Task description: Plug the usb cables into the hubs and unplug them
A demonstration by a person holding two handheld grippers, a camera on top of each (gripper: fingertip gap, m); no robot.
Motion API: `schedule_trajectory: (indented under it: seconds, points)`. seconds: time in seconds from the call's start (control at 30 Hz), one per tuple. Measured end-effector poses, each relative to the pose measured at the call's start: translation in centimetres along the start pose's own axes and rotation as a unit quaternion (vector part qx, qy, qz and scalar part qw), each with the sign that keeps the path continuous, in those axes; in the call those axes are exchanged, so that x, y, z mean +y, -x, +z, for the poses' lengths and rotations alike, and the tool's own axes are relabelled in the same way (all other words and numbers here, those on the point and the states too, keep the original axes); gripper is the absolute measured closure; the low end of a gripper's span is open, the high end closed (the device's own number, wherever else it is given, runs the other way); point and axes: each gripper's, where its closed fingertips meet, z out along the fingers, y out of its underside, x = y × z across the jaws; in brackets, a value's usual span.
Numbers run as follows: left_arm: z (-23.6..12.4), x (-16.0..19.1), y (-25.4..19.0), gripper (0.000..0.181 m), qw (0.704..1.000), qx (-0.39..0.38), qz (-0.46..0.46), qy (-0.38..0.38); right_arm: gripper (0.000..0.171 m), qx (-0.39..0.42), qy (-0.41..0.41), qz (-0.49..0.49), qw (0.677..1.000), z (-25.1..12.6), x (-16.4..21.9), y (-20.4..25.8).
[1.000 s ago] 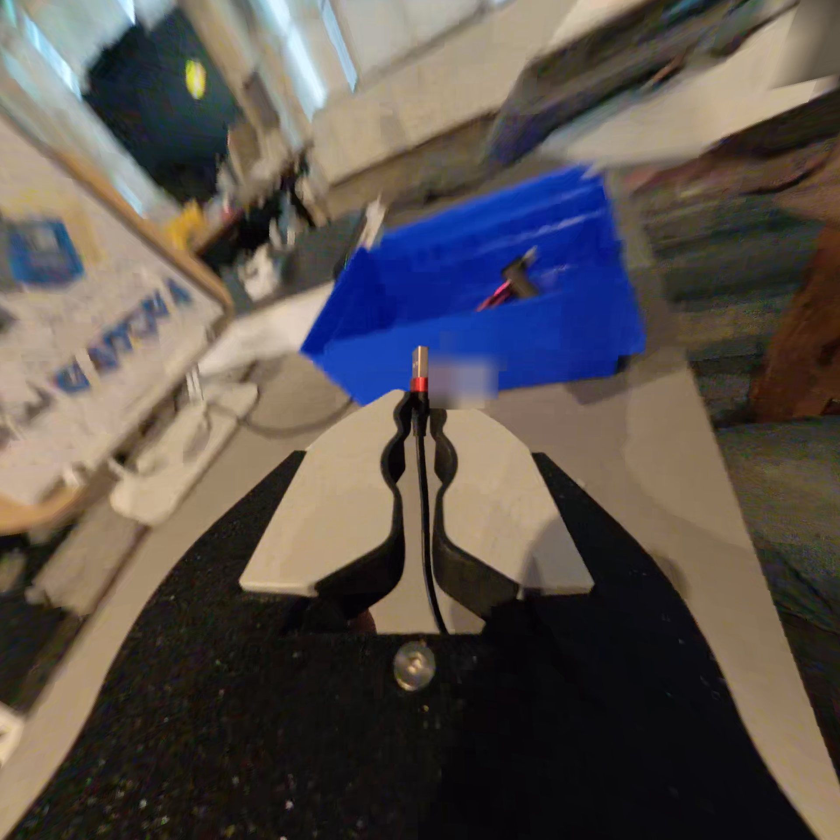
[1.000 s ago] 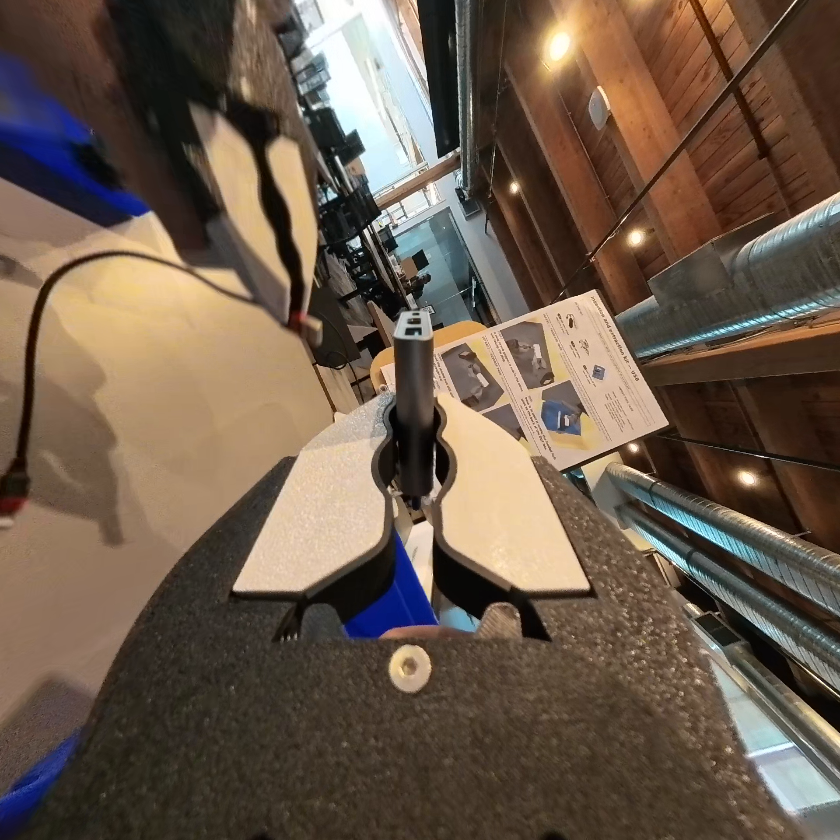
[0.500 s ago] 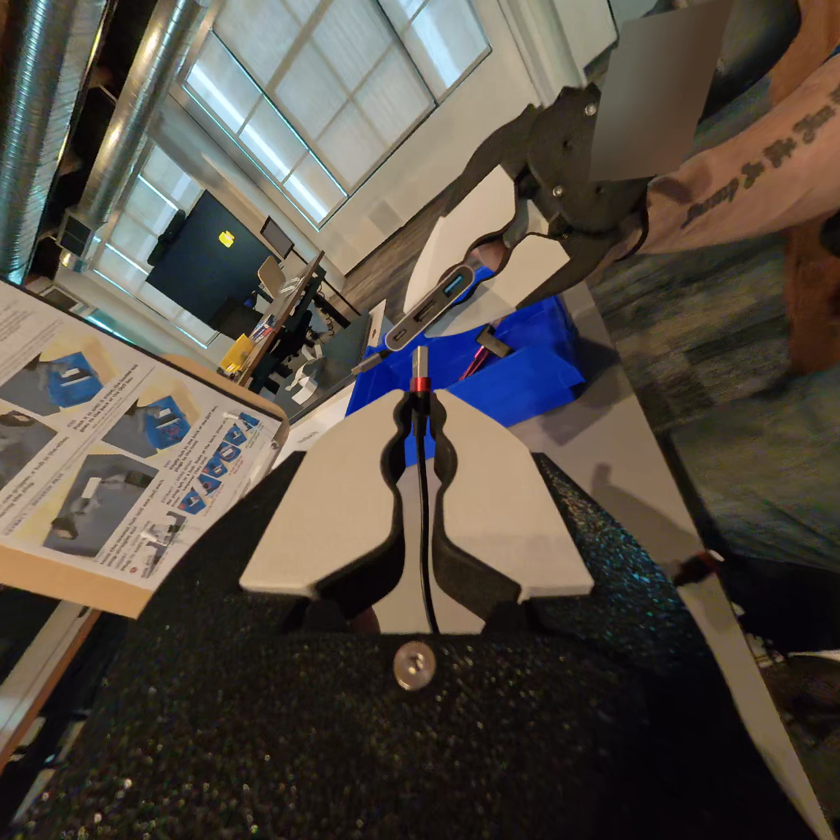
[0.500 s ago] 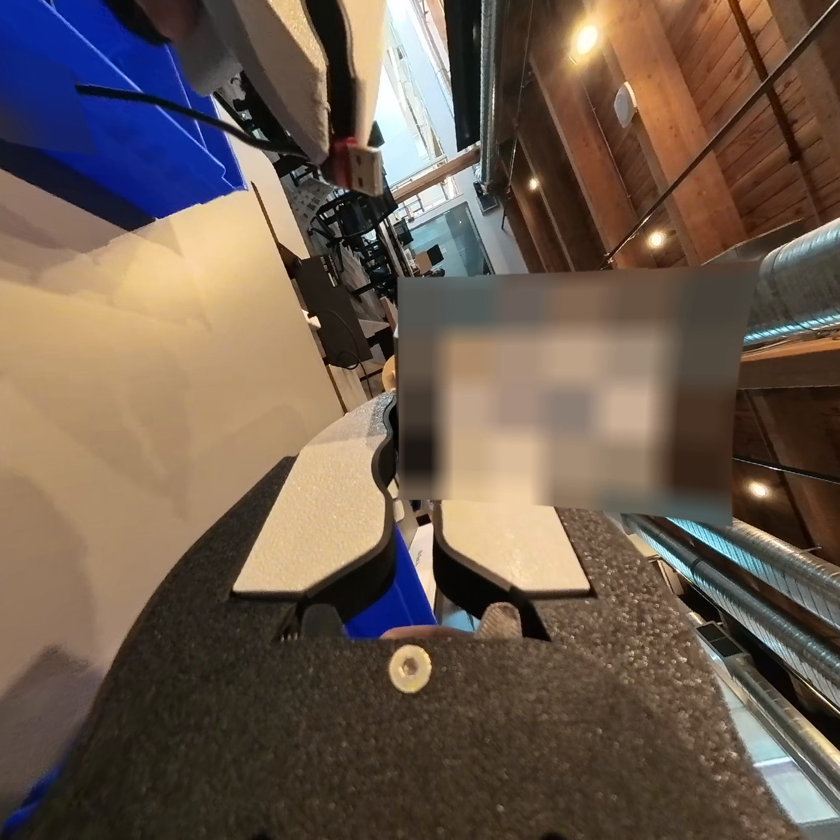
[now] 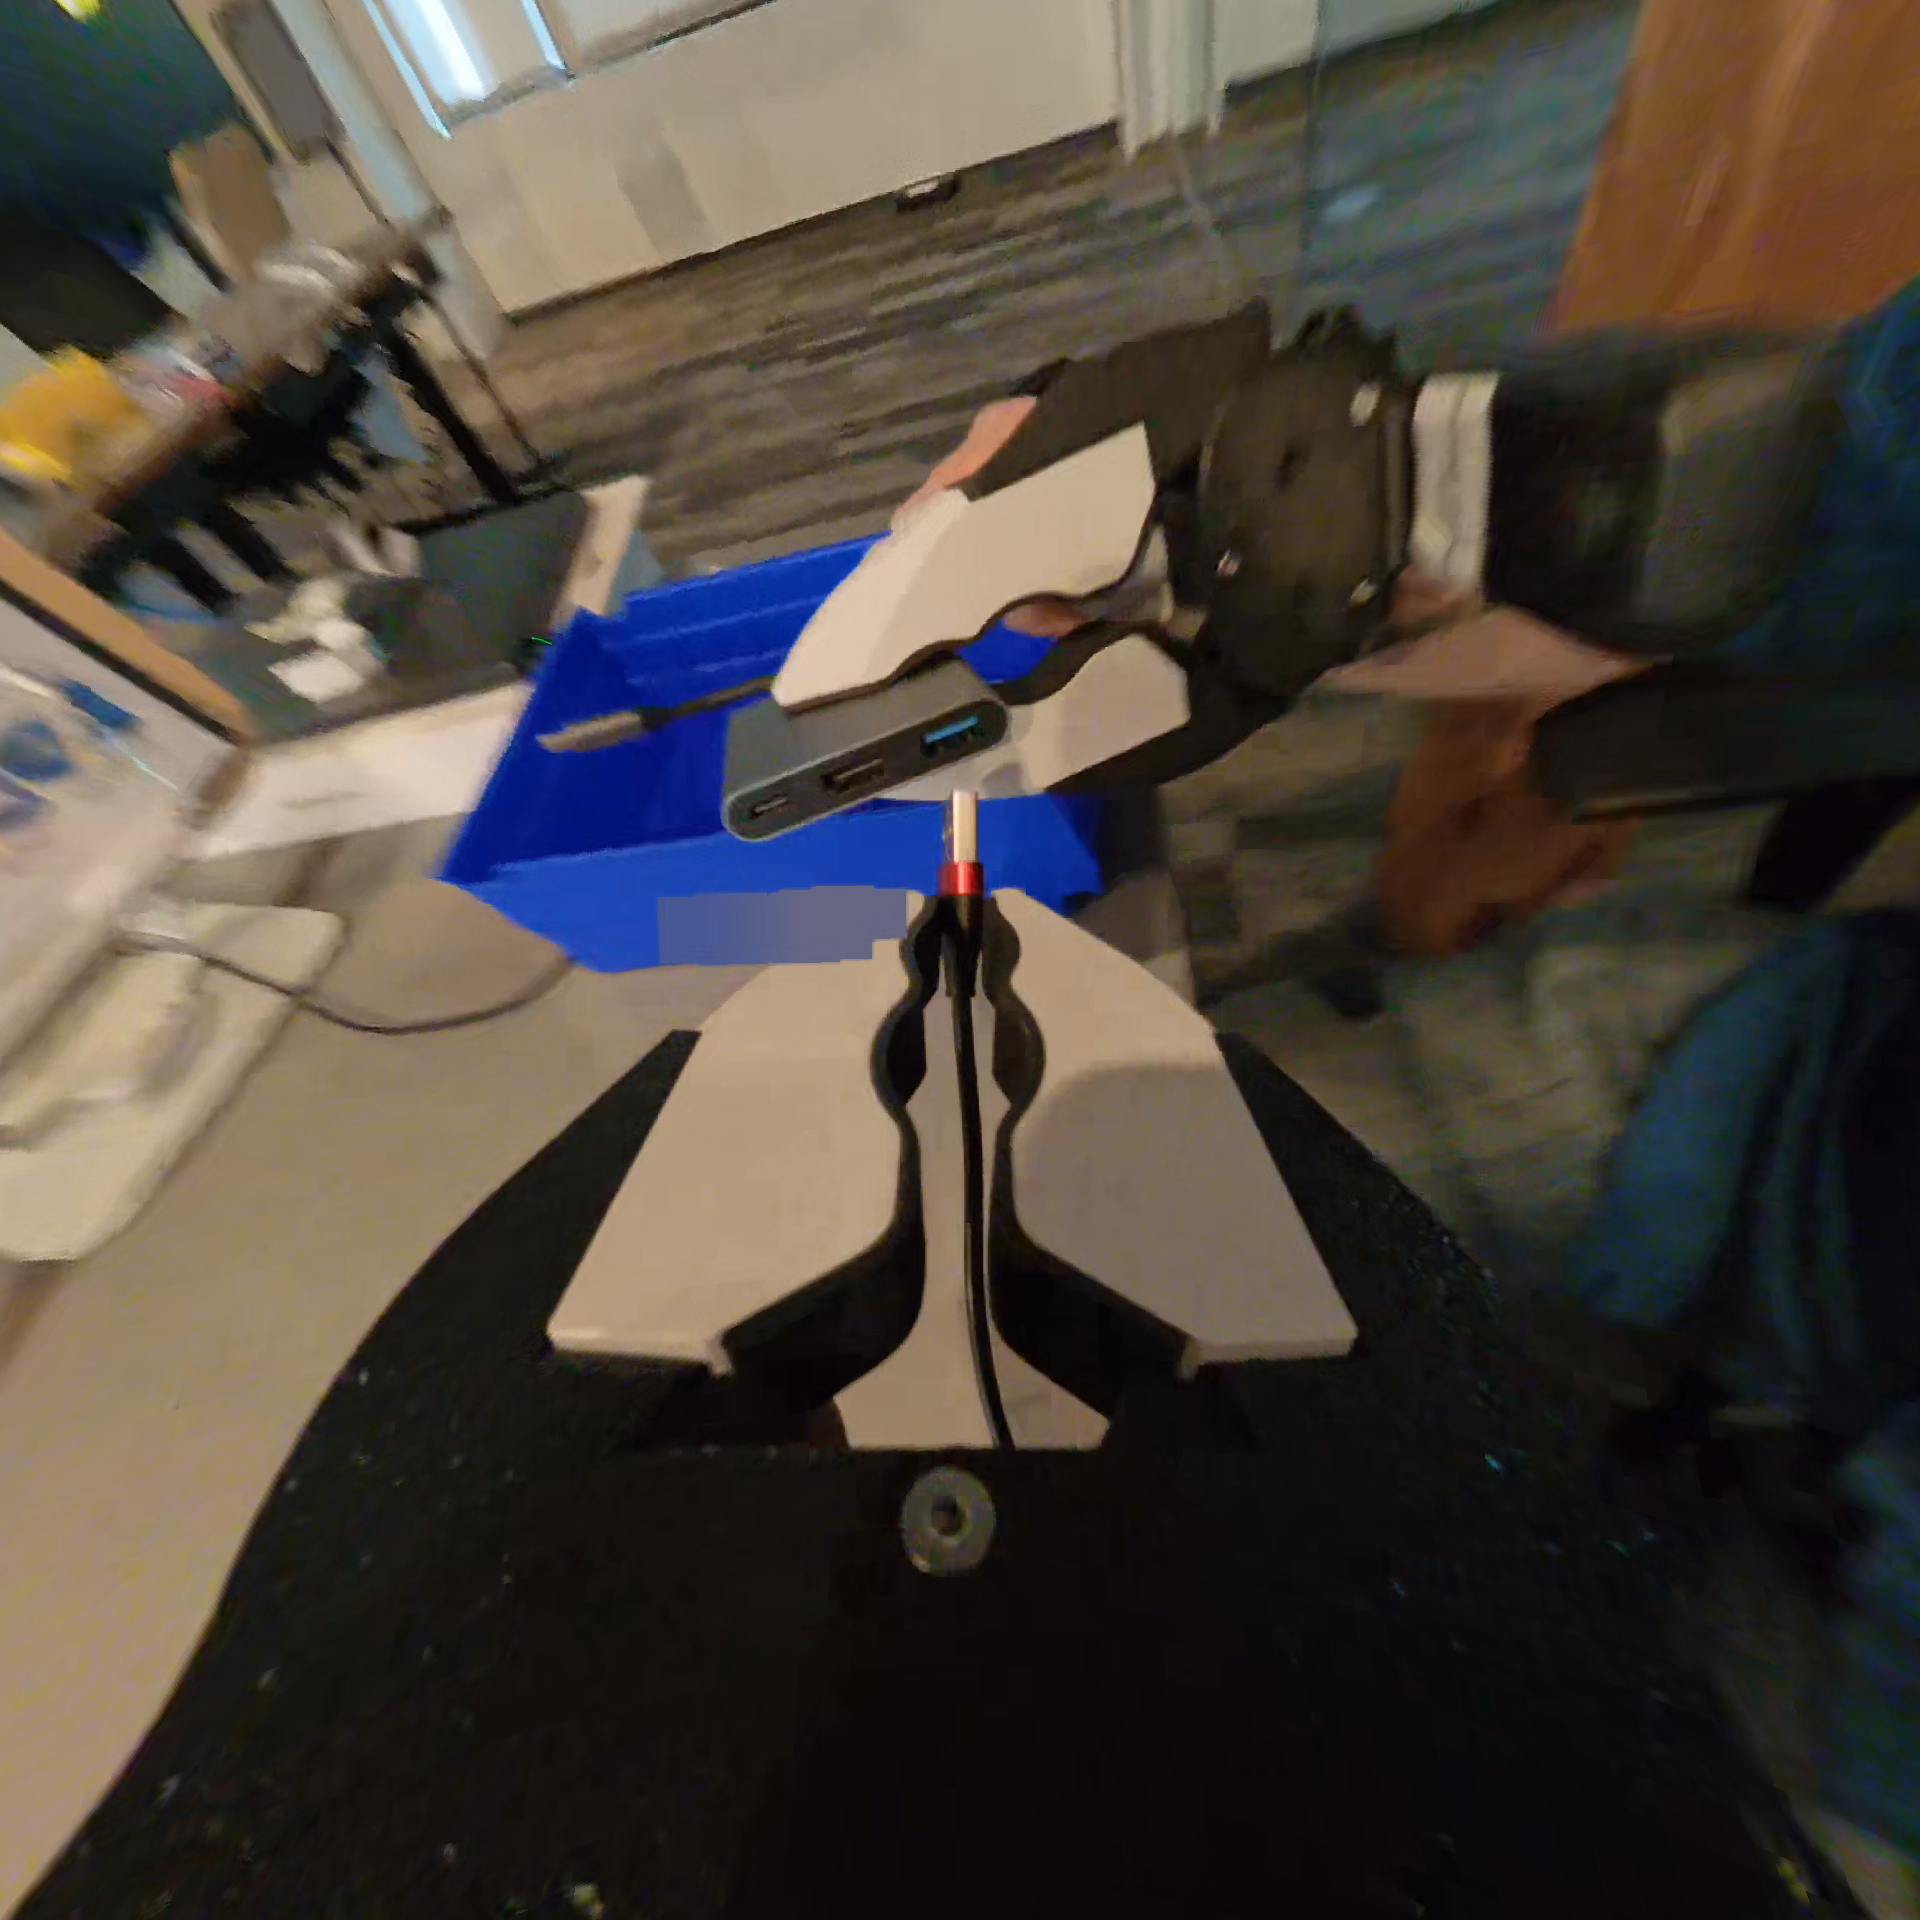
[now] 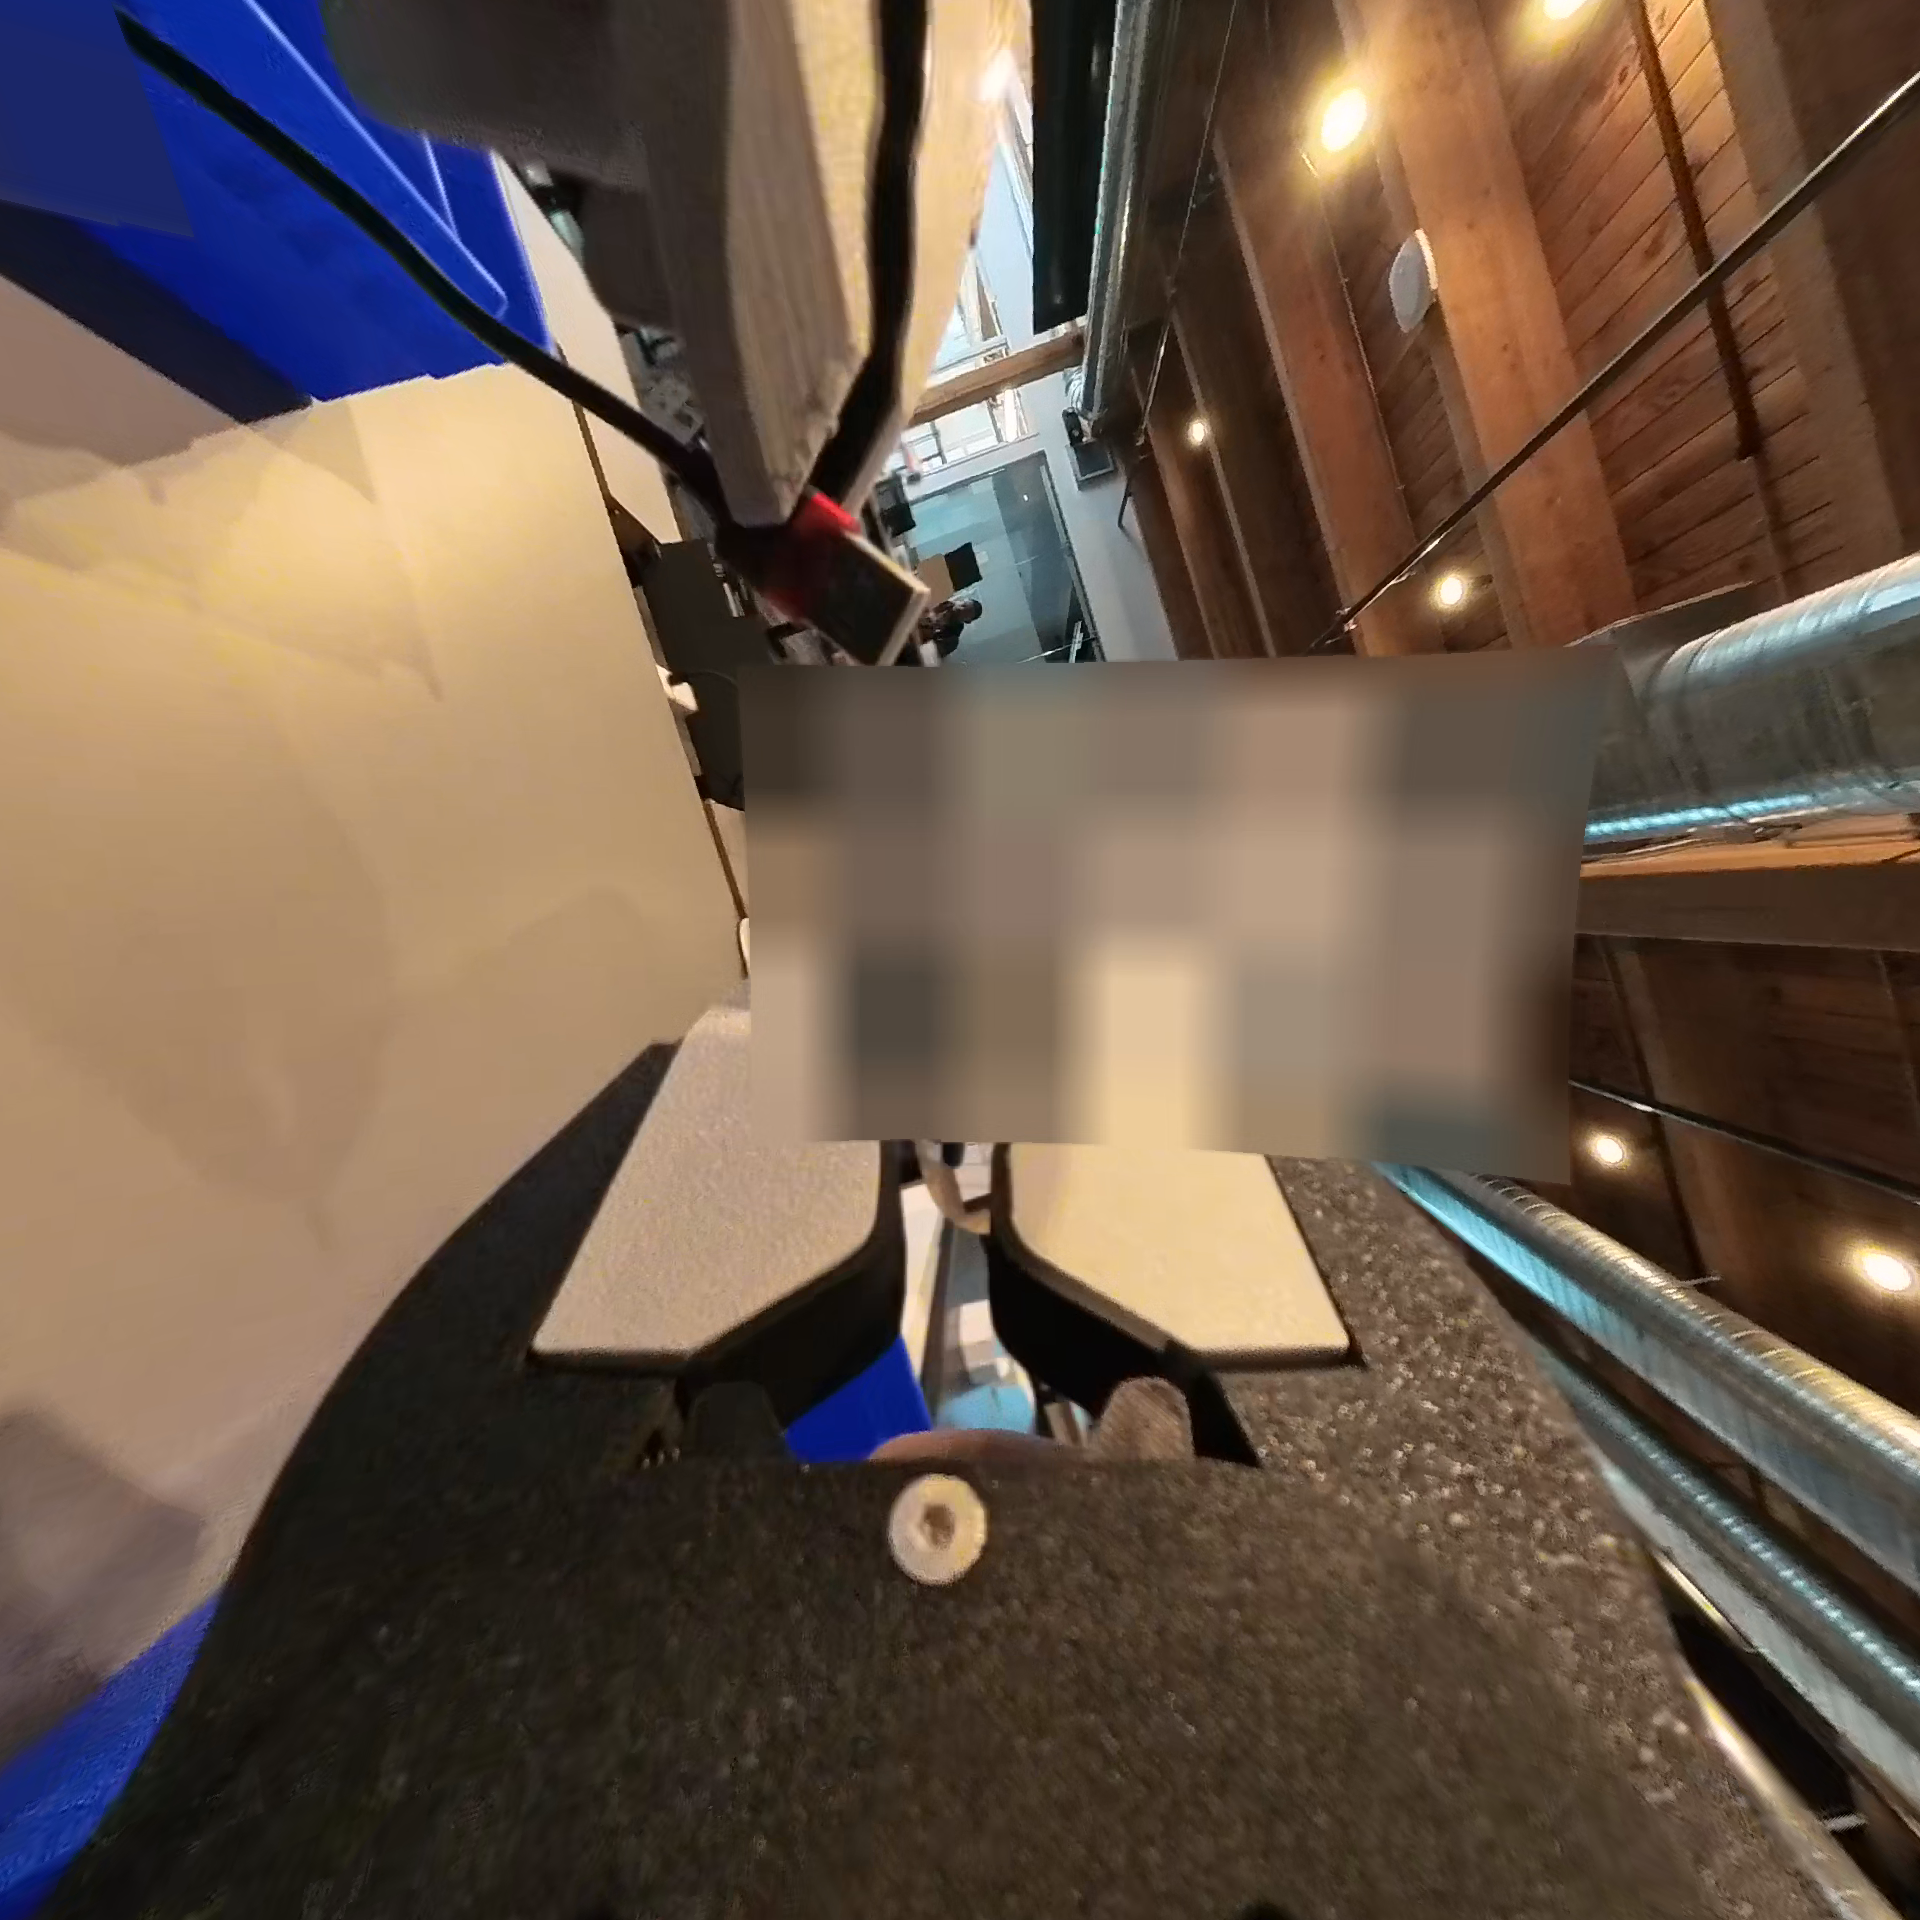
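The thin black USB cable with a red collar and a silver metal plug (image 5: pixel 959 831) is pinched at its collar by the left hand-held gripper (image 5: pixel 958 935), plug pointing far, just beside the ports of the flat dark grey metal hub (image 5: pixel 862 743) but not yet inside. The right hand-held gripper (image 5: pixel 966 686) clamps this hub by its flat faces, above the blue plastic bin (image 5: pixel 582 821) on the pale tabletop (image 5: pixel 343 1122). Both things seem light; the cable is limp, the plug stiff, so the hold near the collar seems best. The smooth hub may slip under the push.
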Motion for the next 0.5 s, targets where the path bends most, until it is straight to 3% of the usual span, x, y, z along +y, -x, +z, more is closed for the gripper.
schedule_trajectory:
  seconds: [0.1, 0.23, 0.5]
  points:
    - [-0.1, -0.6, -0.6, 0.174, 0.984, 0.091, -0.146, -0.053, 0.160, 0.010, -0.005, -0.035, 0.999, 0.3, -0.1, -0.2]
    - [-0.4, -1.1, -0.3, 0.175, 0.923, 0.187, -0.312, -0.124, 0.160, 0.016, -0.016, -0.075, 0.997, 0.5, -0.4, -0.3]
    - [0.2, 1.4, -1.3, 0.175, 0.846, 0.276, -0.434, -0.137, 0.160, 0.024, -0.053, -0.172, 0.983, 0.6, -1.1, -0.6]
